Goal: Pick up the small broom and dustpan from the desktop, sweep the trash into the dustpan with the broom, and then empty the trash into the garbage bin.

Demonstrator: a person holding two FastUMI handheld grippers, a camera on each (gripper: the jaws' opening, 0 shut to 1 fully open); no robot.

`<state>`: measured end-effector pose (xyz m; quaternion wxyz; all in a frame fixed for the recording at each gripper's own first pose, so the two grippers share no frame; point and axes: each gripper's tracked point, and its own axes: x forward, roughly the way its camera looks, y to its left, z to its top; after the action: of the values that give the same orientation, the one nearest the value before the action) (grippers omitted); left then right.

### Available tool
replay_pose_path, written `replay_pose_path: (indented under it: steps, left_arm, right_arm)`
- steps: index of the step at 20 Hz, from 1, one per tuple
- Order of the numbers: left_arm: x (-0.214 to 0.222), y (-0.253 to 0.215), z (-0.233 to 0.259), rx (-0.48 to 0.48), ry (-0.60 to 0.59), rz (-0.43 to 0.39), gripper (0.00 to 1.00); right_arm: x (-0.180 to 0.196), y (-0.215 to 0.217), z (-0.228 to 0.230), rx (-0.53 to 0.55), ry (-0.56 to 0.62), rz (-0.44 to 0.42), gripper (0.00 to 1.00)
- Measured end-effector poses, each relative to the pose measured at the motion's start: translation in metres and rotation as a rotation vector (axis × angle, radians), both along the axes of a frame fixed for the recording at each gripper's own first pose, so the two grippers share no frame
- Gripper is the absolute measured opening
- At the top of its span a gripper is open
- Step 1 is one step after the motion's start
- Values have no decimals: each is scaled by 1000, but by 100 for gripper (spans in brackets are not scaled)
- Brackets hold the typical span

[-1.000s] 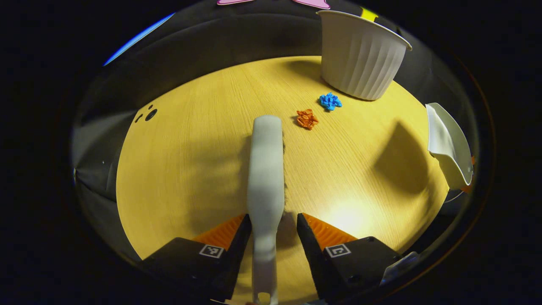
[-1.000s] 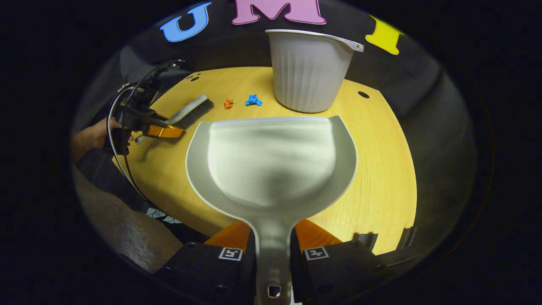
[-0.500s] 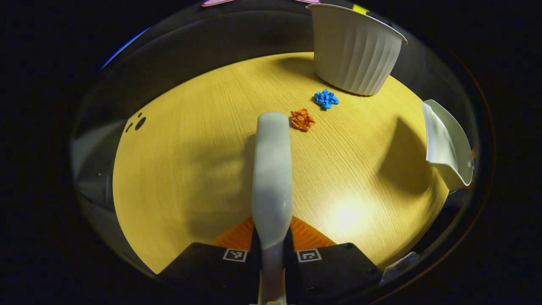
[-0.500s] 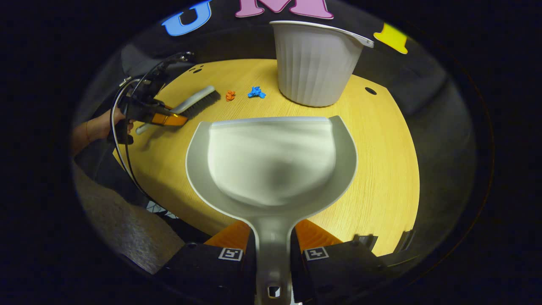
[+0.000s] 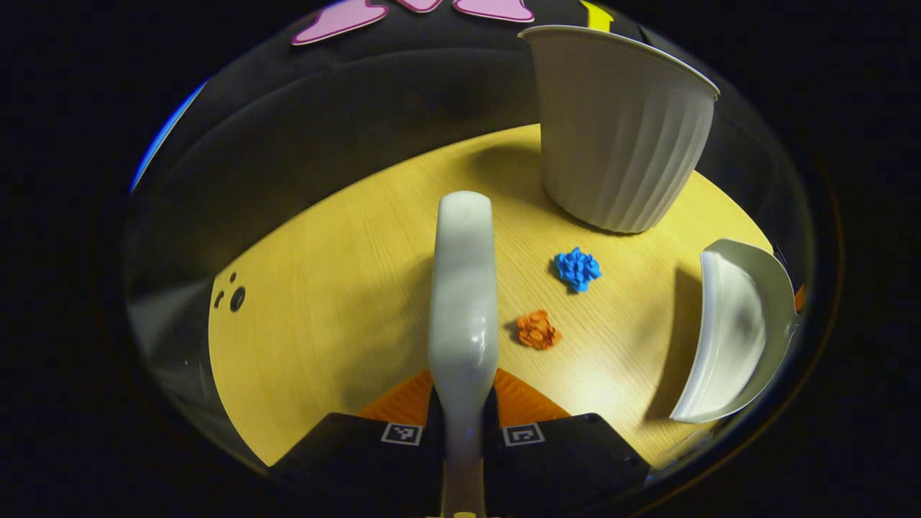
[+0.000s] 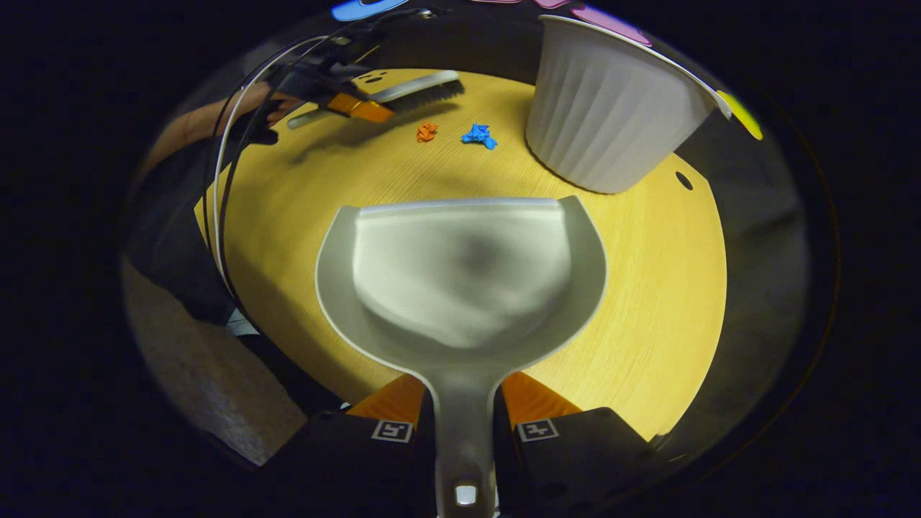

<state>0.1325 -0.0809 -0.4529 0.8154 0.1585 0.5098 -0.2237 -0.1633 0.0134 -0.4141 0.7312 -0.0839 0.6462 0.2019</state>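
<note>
My left gripper (image 5: 463,403) is shut on the white broom (image 5: 463,288), whose back runs straight ahead above the yellow desktop (image 5: 345,302). An orange paper scrap (image 5: 537,330) lies just right of the broom, and a blue scrap (image 5: 577,268) lies beyond it, toward the white ribbed garbage bin (image 5: 619,137). The white dustpan (image 5: 730,331) hangs at the right edge, tilted on its side. In the right gripper view my right gripper (image 6: 464,410) is shut on the dustpan (image 6: 460,280) handle. Far off, the left gripper (image 6: 356,108) holds the broom (image 6: 421,88) above the orange scrap (image 6: 427,132) and blue scrap (image 6: 478,135).
The bin (image 6: 611,115) stands at the back right of the round desktop (image 6: 647,288). Small dark holes (image 5: 234,296) mark the desk's left side, and another hole (image 6: 683,180) sits right of the bin. A person's arm (image 6: 201,122) and black cables (image 6: 230,187) are at the left.
The left gripper closed on the broom handle, then lifted and moved forward, so the scraps now lie close beside the broom. The dustpan moved in toward the scraps and bin.
</note>
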Motion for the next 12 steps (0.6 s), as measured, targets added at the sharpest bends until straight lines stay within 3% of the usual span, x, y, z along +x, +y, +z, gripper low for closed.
replay_pose_path:
  steps: [3,5,7,9,12]
  left_arm:
    - [3,-17,-19,7,44,-87,26]
    - [-2,-31,-21,-7,54,-136,24]
    - [-14,-51,-19,-72,92,-190,26]
    - [-34,-70,-16,-134,139,-243,26]
    - [-67,-102,-5,-231,216,-313,25]
  right_arm:
    - [4,-2,-8,-12,17,7,42]
    - [6,-2,-10,-16,16,-1,38]
    - [8,-2,-11,-9,17,-11,34]
    - [10,-4,-16,-6,15,-10,42]
    - [10,-3,-22,6,12,2,38]
